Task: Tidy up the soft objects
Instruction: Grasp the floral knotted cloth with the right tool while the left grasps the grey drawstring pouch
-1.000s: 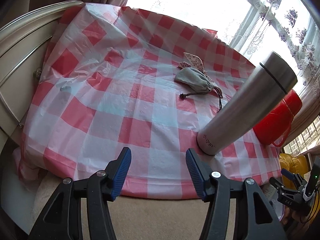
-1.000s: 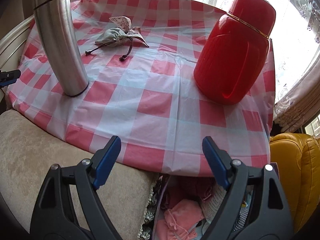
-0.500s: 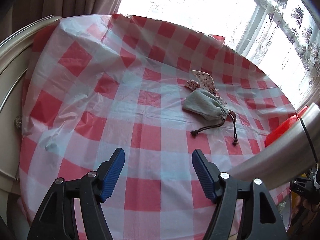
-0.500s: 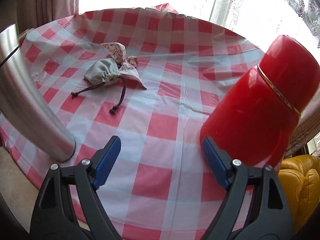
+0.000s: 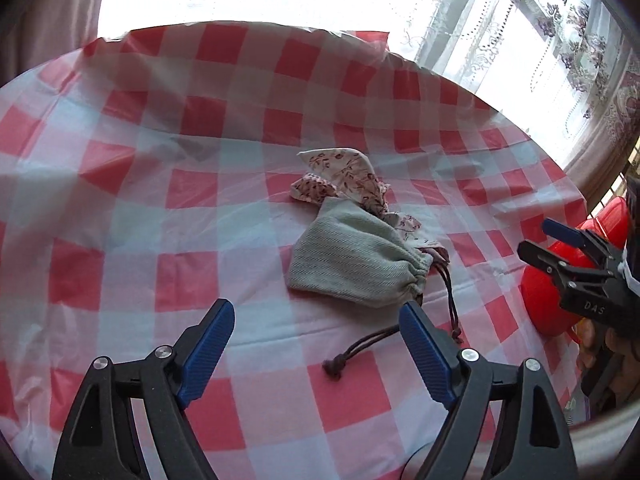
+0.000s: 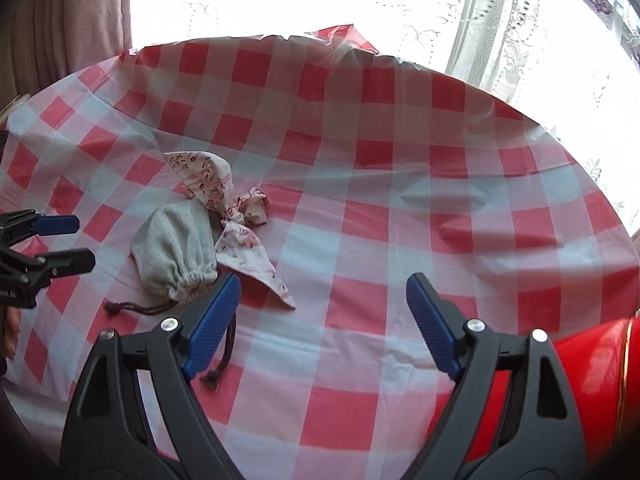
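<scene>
A grey-green drawstring pouch (image 5: 356, 260) (image 6: 176, 248) lies mid-table, its brown cord trailing toward me. A floral cloth bag (image 5: 344, 176) (image 6: 208, 176) lies against its far side, partly under it. My left gripper (image 5: 316, 312) hovers just short of the pouch, its jaws opening with nothing pressed between the pads. My right gripper (image 6: 324, 280) is open over bare cloth, to the right of the pouch, its left finger close to the pouch's gathered mouth. Each gripper shows in the other's view: right gripper (image 5: 538, 238), left gripper (image 6: 82, 240).
The round table wears a red-and-white checked plastic cloth (image 5: 160, 160) (image 6: 400, 160). A red thermos (image 5: 552, 296) (image 6: 592, 368) stands at the near right. A sliver of the steel flask (image 5: 608, 428) shows at the lower right edge. Curtains and a bright window lie beyond.
Both grippers have come forward over the table toward the pouches, which now look larger. The left jaws have widened. The steel flask has slid almost out of both views.
</scene>
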`<state>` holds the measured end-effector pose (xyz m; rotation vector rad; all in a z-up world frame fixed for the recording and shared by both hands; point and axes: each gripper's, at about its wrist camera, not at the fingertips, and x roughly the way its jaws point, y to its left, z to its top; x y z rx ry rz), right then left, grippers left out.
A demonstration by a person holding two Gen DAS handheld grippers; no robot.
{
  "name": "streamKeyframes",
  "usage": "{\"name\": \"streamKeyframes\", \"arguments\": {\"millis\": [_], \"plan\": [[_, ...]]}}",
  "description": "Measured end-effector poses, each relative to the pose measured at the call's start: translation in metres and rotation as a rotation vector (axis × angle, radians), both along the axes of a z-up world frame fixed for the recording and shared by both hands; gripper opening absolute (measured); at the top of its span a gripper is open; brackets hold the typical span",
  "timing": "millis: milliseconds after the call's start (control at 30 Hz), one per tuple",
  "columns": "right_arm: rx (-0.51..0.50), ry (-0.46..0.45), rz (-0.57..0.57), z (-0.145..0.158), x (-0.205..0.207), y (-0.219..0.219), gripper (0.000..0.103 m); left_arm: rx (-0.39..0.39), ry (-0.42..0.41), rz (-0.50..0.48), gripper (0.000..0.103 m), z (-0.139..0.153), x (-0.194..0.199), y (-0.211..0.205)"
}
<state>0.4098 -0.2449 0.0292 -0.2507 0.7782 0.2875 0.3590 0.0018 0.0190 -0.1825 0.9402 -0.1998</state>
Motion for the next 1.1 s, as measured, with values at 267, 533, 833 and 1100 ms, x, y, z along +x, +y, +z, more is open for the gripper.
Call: {"name": "streamKeyframes", "arguments": {"millis": [267, 533, 833, 1100], "plan": [[0.004, 0.018, 0.095, -0.013, 0.047, 0.04, 0.087, 0.044, 0.056, -0.136, 0.086, -0.028, 0.065, -0.036], [-0.007, 0.064, 0.177, -0.039, 0.077, 0.078, 0.087, -0.009, 0.101, -0.178, 0.094, -0.053, 0.086, -0.041], [0.068, 0.139, 0.175, -0.062, 0.096, 0.095, 0.087, -0.079, 0.107, -0.201, 0.061, -0.056, 0.076, -0.04], [0.043, 0.174, 0.149, -0.083, 0.102, 0.095, 0.08, -0.191, 0.126, -0.084, 0.049, -0.054, 0.055, -0.01]]}}
